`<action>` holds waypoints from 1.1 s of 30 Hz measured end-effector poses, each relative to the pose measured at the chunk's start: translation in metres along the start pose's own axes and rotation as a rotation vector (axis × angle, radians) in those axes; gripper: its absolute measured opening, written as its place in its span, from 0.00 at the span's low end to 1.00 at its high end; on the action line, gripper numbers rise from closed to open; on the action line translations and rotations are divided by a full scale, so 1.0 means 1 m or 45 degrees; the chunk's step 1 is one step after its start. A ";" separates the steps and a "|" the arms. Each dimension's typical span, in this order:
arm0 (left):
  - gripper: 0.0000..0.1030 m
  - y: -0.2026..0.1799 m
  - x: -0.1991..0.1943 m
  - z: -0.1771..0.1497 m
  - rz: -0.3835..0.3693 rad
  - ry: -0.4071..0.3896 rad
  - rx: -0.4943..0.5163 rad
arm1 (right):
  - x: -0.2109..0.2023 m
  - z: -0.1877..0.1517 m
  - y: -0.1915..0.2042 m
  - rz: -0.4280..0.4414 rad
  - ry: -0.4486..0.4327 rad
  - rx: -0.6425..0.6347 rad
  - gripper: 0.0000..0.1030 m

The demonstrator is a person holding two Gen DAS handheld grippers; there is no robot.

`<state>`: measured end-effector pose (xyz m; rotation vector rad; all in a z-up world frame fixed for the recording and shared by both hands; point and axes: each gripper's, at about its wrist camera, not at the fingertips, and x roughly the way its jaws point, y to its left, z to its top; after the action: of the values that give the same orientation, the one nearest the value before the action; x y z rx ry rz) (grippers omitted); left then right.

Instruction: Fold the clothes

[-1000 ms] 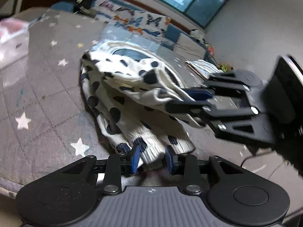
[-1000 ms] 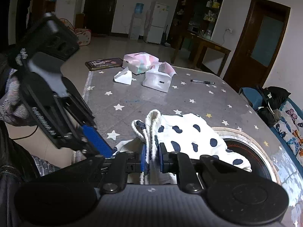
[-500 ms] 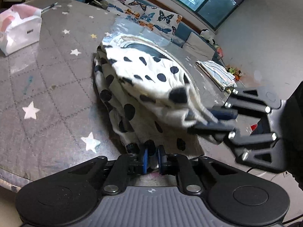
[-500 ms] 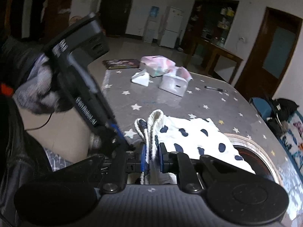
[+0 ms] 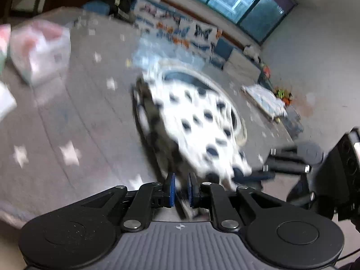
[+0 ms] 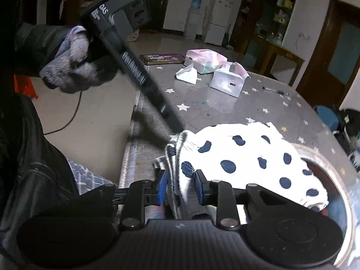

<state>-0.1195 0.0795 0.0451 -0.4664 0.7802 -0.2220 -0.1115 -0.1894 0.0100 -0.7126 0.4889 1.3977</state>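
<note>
Left tongs (image 5: 180, 185) are pinching the spotted garment's (image 6: 247, 155) hem at 6 o'clock w/ narrow jaws, right tongs (image 6: 180, 187) are opening round its edge, so I'd be smoothing the fold flat on the surface (image 6: 213, 103) before letting go.

Grey star-print table (image 6: 202, 103): spotted garment (image 6: 247, 157), tissue packs (image 6: 227, 81), dark book (image 6: 162, 59), pen (image 6: 273, 90)

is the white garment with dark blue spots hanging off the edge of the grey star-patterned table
No, in the right wrist view the white garment with dark blue spots lies folded on top of the grey star-patterned table.
</note>
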 end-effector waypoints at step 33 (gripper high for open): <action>0.16 -0.047 0.081 0.000 -0.206 0.187 0.127 | -0.006 -0.069 -0.159 -0.399 -0.062 0.779 0.38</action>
<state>-0.0642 0.0092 0.0169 -0.4217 0.8716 -0.4477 0.0512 -0.2456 -0.0087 -0.2396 0.6913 0.8972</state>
